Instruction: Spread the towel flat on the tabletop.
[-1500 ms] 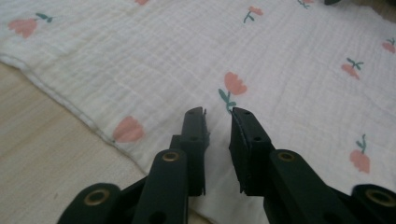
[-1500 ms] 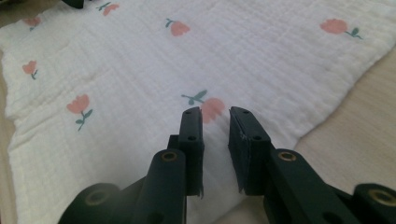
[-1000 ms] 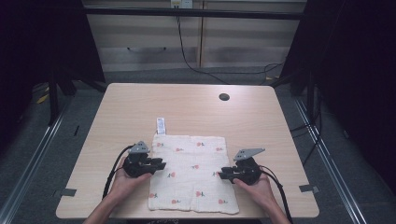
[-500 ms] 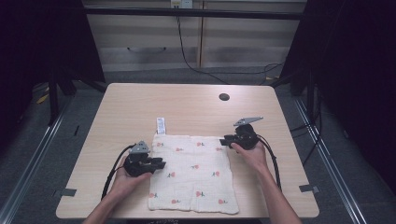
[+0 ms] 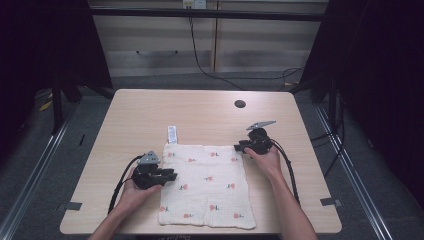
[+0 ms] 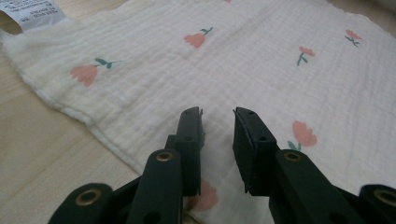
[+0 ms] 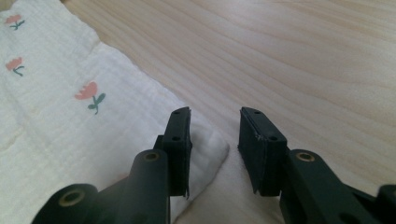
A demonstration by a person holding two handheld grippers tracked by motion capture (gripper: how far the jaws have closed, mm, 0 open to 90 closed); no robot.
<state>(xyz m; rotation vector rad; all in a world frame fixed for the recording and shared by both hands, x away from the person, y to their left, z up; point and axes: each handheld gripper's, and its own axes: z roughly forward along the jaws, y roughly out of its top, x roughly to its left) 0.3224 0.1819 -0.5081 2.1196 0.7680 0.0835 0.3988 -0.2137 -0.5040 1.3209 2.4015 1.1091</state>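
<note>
Nearest you, your left gripper (image 5: 172, 175) lies low over the left border of the cloth (image 5: 207, 187). In the left gripper view its jaws stand a little apart with bare weave between them; the pads press on nothing, so it holds nothing. The hem runs just to the left of the left jaw, and the table (image 5: 150, 115) shows beyond it.

Farther from you, your right gripper (image 5: 239, 148) sits at the cloth's far right corner. Its jaws have just been opening. In the right gripper view that rounded corner (image 7: 212, 147) lies under and between the jaws, the left one over fabric and the right one over wood. No pad pinches it, so this gripper is empty too.

The cloth lies flat on the near half of the table, between your two grippers. It looks like thin crinkled gauze: light, limp and not fragile. Expect it to sag and fold wherever you do not support it, and to drag rather than slide as a sheet. Judge your hold by the edges: take the corner ahead of your right jaws, and the hem beside your left, pinching deep enough that it cannot slip free.

Beyond your left gripper, the care label (image 5: 172, 134) sticks out past the far left corner. Farther still, a dark round hole (image 5: 240, 104) sits in the tabletop.
</note>
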